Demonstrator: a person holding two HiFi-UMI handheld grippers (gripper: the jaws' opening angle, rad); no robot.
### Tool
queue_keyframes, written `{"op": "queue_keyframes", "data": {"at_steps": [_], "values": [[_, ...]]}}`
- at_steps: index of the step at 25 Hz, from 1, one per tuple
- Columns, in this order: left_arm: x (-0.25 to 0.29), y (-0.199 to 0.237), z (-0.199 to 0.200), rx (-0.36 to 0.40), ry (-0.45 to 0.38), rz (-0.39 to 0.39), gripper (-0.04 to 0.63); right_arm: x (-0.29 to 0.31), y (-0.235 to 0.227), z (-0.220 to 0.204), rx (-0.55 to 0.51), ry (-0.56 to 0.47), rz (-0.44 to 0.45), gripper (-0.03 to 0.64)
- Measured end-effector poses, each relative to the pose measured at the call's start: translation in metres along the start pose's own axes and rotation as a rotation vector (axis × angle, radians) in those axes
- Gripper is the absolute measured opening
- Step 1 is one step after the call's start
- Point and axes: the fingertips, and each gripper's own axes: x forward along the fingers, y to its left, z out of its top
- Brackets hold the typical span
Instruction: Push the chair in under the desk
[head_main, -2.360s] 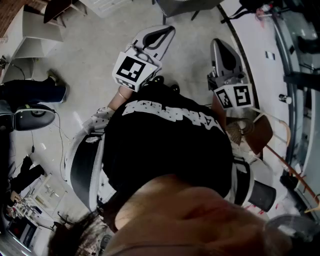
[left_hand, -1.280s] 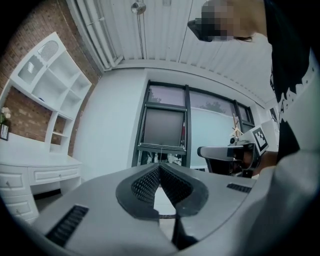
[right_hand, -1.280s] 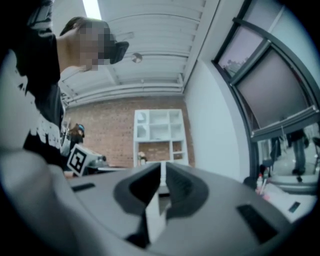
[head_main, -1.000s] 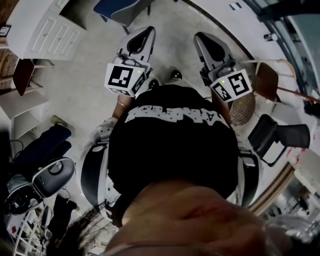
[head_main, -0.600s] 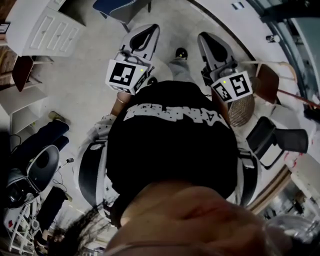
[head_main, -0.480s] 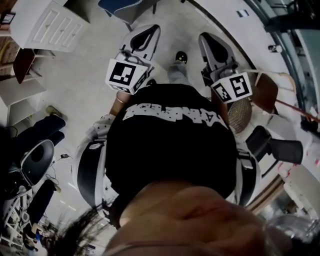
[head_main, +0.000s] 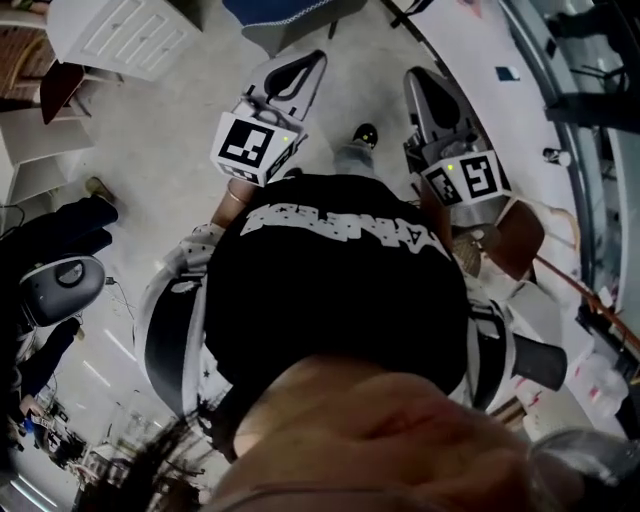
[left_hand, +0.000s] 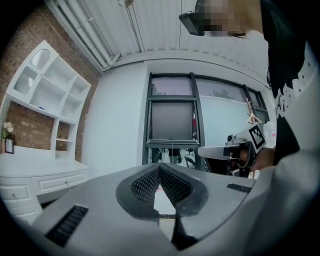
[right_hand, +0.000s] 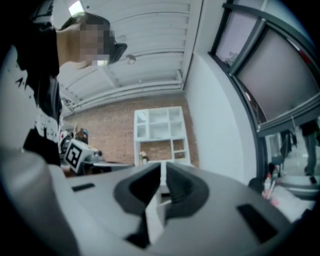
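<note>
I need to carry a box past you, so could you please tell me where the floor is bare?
The widest bare patch is grey concrete floor on your left, bordered by the white panelled cabinet, someone's dark-trousered legs and the left claw. Your right is crowded with a brown wooden seat and a black cylinder.

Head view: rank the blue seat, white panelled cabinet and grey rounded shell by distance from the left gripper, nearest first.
1. Blue seat, top edge, just ahead of the left gripper.
2. White panelled cabinet, upper left.
3. Grey rounded shell with black centre, far left, level with the person's shoulder.
</note>
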Motion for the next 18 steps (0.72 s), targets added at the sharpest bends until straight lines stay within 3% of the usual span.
{"op": "queue_keyframes", "data": {"at_steps": [18], "values": [[0.102,-0.006,0.005,0.062,0.034,0.087,0.034,0.018,-0.113,-0.004,0.057,-0.033,0.109,0.032]]}}
